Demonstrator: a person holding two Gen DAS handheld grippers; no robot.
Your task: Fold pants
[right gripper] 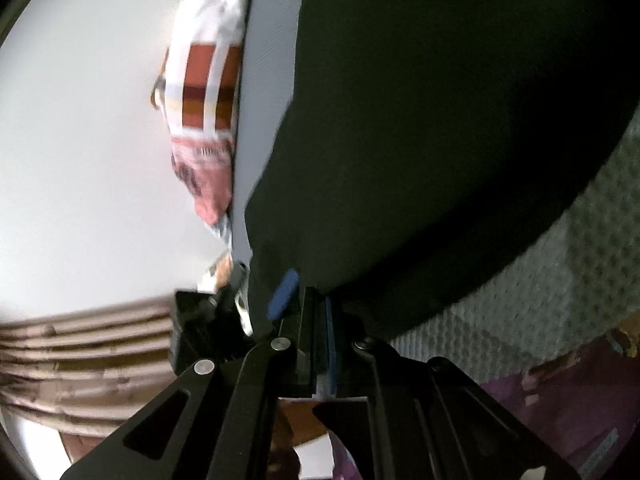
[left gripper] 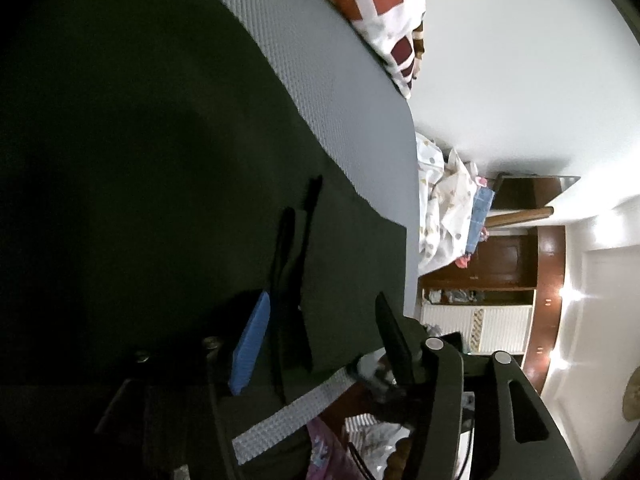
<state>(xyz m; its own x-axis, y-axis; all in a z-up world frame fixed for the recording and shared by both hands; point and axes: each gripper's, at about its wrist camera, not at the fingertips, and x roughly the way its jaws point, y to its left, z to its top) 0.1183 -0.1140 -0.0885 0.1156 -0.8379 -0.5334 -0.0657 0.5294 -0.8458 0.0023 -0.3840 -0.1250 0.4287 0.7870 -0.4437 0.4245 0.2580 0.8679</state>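
Dark green pants (left gripper: pixel 152 152) lie spread on a grey textured bed sheet (left gripper: pixel 360 112); they fill most of the right wrist view too (right gripper: pixel 420 120). My left gripper (left gripper: pixel 320 340) is open, its blue-padded finger (left gripper: pixel 250 348) over the cloth and the black finger (left gripper: pixel 394 344) near the pants' edge, with black drawstrings (left gripper: pixel 292 264) between them. My right gripper (right gripper: pixel 308 300) is shut on the pants' edge, cloth pinched between the blue pads (right gripper: pixel 284 288).
A checked red and white pillow (left gripper: pixel 376 12) lies at the bed's far edge by a white wall; it also shows in the right wrist view (right gripper: pixel 204 80). Heaped laundry (left gripper: pixel 444 208) and a wooden cabinet (left gripper: pixel 500 256) stand beyond the bed. A curtain (right gripper: pixel 80 352) hangs at the left.
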